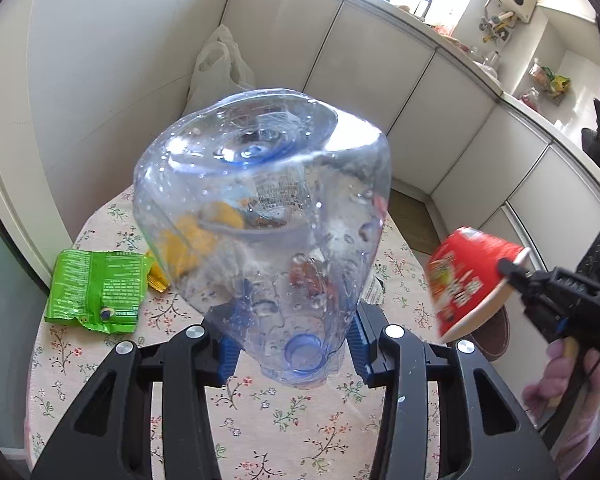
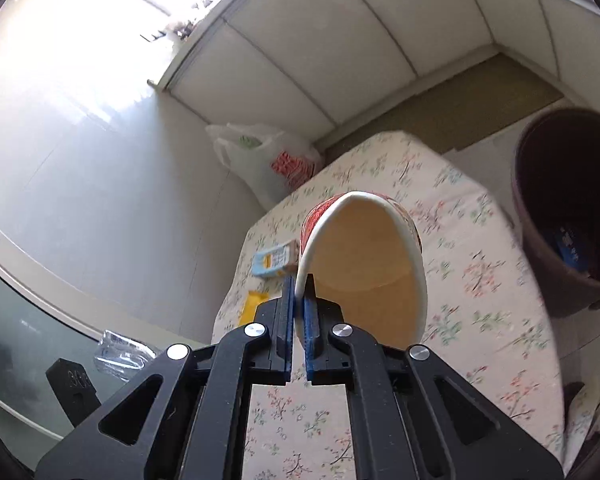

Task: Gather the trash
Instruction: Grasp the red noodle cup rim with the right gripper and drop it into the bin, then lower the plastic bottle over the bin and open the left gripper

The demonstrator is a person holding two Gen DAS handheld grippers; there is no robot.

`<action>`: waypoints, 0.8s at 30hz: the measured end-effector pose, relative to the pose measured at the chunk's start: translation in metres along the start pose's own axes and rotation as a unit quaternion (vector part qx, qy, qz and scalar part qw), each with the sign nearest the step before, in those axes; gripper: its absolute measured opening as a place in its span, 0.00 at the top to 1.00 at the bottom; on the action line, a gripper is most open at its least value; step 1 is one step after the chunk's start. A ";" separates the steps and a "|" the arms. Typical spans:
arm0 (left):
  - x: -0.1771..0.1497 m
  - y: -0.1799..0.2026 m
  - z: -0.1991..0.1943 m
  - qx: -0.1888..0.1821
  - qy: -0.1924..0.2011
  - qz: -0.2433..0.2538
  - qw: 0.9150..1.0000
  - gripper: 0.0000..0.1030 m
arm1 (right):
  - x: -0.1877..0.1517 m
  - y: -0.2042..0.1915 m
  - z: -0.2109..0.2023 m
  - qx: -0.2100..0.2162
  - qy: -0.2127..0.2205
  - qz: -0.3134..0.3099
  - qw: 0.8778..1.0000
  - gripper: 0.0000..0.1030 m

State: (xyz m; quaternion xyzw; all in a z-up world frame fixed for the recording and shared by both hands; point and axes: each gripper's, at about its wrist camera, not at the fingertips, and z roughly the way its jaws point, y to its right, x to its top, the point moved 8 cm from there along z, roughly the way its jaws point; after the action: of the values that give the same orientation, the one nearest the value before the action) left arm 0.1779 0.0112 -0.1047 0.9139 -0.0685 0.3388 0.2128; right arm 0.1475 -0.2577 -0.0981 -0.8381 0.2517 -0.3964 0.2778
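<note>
1. The table [image 2: 480, 240], covered with a flowered cloth, fills the lower part of both views, with white cupboard doors [image 1: 380, 60] behind it.
2. A dark round bin [image 2: 560, 208] stands on the floor just beside the table's edge in the right wrist view; something blue lies inside it.
3. A white plastic bag [image 2: 268, 160] sits on the floor near the table's far corner.
4. A big clear water bottle [image 1: 260, 208] is clamped in the left gripper [image 1: 292, 344]. The blue pads press on its narrow end near the blue neck, and its base points away from the camera, above the table.
5. A red instant-noodle cup [image 2: 364, 264], empty and cream-coloured inside, is pinched by its white rim in the right gripper [image 2: 299, 292], jaws clenched tight on the thin wall. In the left wrist view the cup hangs in the air past the table's right edge, blurred, with a hand [image 1: 560, 384] on the gripper's handle.
6. A green snack wrapper [image 1: 96, 292] lies flat on the table to the left of the bottle, touching a small yellow packet [image 1: 156, 276].
7. A small blue and white carton [image 2: 274, 262] lies on the table beyond the cup.
</note>
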 end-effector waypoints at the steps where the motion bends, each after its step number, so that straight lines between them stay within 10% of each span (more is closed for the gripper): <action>1: -0.001 0.002 0.002 -0.001 -0.001 0.001 1.000 0.57 | 0.009 0.008 -0.011 -0.007 0.013 0.002 1.000 0.97; 9: -0.007 0.027 0.022 -0.008 -0.017 0.016 1.000 0.57 | 0.070 0.080 -0.061 -0.117 0.099 -0.030 0.988 0.96; 17: -0.017 0.061 0.050 -0.011 -0.035 0.042 0.998 0.57 | 0.076 0.125 -0.061 -0.288 0.097 -0.186 0.935 0.93; 19: -0.019 0.071 0.055 -0.017 -0.037 0.045 0.998 0.57 | 0.072 0.124 -0.060 -0.309 0.089 -0.219 0.921 0.52; 24: -0.019 0.113 0.066 -0.063 -0.039 0.048 0.996 0.57 | 0.072 0.120 -0.083 -0.385 0.121 -0.271 0.874 0.36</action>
State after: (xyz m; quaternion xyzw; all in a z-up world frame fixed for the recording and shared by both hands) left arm 0.1715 -0.1196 -0.1232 0.9070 -0.1414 0.3076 0.2506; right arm 0.0969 -0.4121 -0.0956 -0.8598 0.1788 -0.4260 -0.2175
